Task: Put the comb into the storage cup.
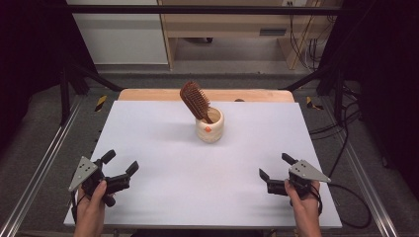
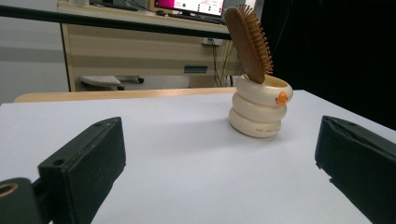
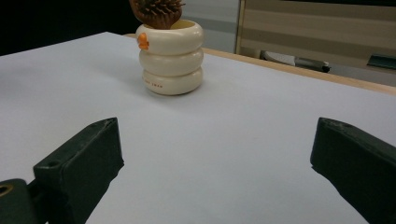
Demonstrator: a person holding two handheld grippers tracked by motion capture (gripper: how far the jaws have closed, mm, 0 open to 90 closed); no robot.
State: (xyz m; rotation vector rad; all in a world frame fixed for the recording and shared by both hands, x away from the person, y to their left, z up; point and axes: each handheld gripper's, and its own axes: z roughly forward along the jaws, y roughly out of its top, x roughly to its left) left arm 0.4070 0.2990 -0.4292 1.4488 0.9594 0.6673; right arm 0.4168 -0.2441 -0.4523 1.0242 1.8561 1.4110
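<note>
Hairbrush [image 1: 194,100] leans handle-down in the ringed cream holder [image 1: 209,126] at the far middle of the white desk [image 1: 163,148], while left tongs [image 1: 120,169] and right tongs [image 1: 274,171] wait spread and empty near its front corners, likely poised to reach in

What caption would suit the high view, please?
Two open grippers, left and right, face a hairbrush in a cup.

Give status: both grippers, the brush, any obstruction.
Left gripper open, right gripper open, both empty, near table edge. Hairbrush tilted, handle down in cream holder. White table between them bare.
</note>
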